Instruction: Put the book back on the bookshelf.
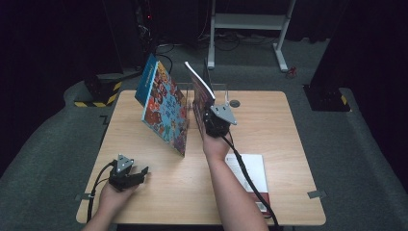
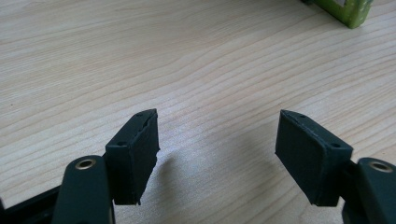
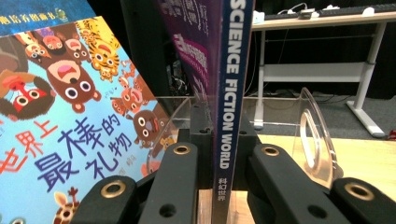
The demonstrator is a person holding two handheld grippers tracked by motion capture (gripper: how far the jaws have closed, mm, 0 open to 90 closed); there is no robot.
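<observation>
I'm clenching my right gripper (image 1: pixel 210 115) on the Science Fiction World magazine (image 3: pixel 229 93), right of the leaning picture book (image 1: pixel 162 106); my left gripper (image 1: pixel 137 174) is resting released near left.

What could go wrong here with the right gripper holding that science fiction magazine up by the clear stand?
1. The colourful picture book leans steeply, with nothing seen holding its near side; a nudge from the magazine might tip it over.
2. The right gripper pinches the magazine only at its spine, so it could twist or slip.
3. The clear stand looks light and might slide when bumped.
</observation>
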